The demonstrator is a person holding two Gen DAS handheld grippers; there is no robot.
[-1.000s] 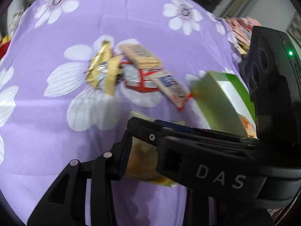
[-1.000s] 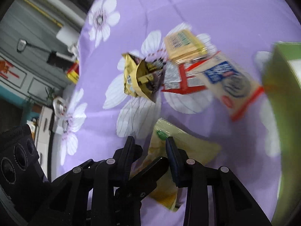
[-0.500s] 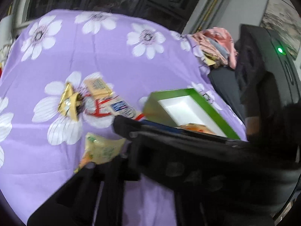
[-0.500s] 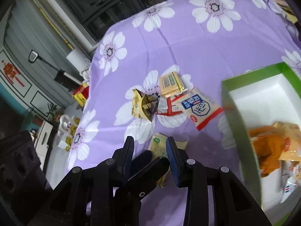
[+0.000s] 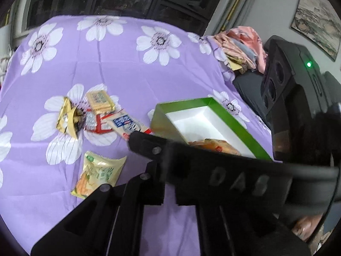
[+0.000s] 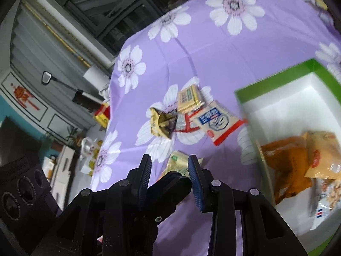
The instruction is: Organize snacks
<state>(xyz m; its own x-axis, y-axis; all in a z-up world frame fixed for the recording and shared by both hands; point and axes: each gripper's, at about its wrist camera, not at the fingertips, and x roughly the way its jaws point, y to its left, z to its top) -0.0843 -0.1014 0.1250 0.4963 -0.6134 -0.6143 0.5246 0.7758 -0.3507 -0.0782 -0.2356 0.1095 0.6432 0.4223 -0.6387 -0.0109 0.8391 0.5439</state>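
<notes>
A green box with a white inside (image 5: 226,115) (image 6: 277,79) sits on the purple flowered cloth and holds several snack bags (image 6: 298,160). To its left lie a gold packet (image 5: 67,118) (image 6: 161,122), a tan cracker pack (image 5: 100,100) (image 6: 189,98), a red-and-white pack (image 5: 96,123) and a blue-and-white pack (image 5: 127,125) (image 6: 217,121). A pale yellow-green bag (image 5: 98,175) (image 6: 179,164) lies nearer. My right gripper (image 6: 169,166) is open and empty above that bag. In the left wrist view the other gripper's body crosses in front; my left gripper's fingertips are hidden.
A pile of pink clothes (image 5: 240,44) lies on a dark chair at the table's far right corner. Dark cabinets stand behind the table. A grey wall, a white roll (image 6: 93,74) and clutter on the floor are off the table's left edge.
Both grippers have lifted up and back from the pale yellow-green bag, which now lies free on the cloth. The green box and its contents have come into full view.
</notes>
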